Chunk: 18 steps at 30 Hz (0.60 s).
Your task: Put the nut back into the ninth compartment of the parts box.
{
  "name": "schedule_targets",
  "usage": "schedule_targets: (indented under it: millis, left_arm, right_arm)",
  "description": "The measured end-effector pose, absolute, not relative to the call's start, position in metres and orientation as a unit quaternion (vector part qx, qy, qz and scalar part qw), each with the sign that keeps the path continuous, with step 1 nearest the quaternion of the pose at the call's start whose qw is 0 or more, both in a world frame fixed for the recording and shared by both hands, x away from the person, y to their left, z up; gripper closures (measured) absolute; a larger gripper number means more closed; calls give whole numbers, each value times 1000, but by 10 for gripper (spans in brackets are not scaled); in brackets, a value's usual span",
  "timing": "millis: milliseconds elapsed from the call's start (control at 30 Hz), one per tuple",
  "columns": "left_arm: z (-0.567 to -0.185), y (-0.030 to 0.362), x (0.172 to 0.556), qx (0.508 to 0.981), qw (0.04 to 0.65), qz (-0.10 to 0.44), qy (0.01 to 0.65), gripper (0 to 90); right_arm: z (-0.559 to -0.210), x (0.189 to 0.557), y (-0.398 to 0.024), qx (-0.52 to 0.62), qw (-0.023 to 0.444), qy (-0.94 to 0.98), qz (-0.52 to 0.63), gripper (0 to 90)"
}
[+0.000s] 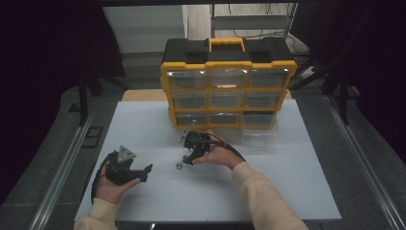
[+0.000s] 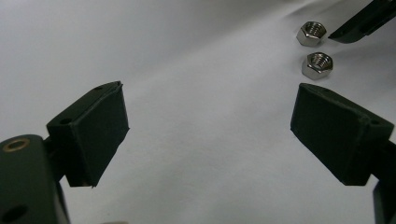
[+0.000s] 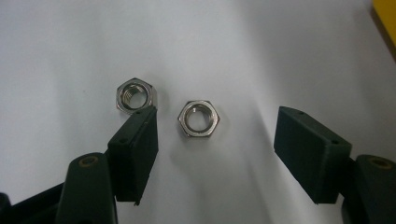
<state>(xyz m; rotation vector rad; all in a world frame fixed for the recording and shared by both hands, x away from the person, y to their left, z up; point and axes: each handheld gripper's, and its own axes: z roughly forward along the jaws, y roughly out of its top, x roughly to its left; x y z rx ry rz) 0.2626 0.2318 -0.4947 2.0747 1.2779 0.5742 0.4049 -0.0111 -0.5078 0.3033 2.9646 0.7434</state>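
- Nearest the camera, the left gripper [image 1: 143,172] rests in the person's hand at the near left of the white table [image 1: 287,191], jaws spread wide with nothing between them.
- Right gripper [image 1: 181,152] hangs over the middle of the table, tilted down, jaws spread and pinching nothing.
- Between its pads lies one steel nut [image 3: 198,118], flat on the table and touching neither pad.
- Second nut [image 3: 135,95] sits just beside the first, outside the jaws, right at the tip of the left pad.
- Farther back stands a yellow-and-black drawer organizer [image 1: 227,86].
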Motion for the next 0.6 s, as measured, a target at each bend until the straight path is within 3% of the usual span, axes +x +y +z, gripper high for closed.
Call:
schedule_targets:
  millis: [600]
  left_arm:
    - [-495, 233, 262, 784, 316, 218, 487, 119]
  right_arm:
    - [-515, 406, -6, 99, 30, 969, 223, 405]
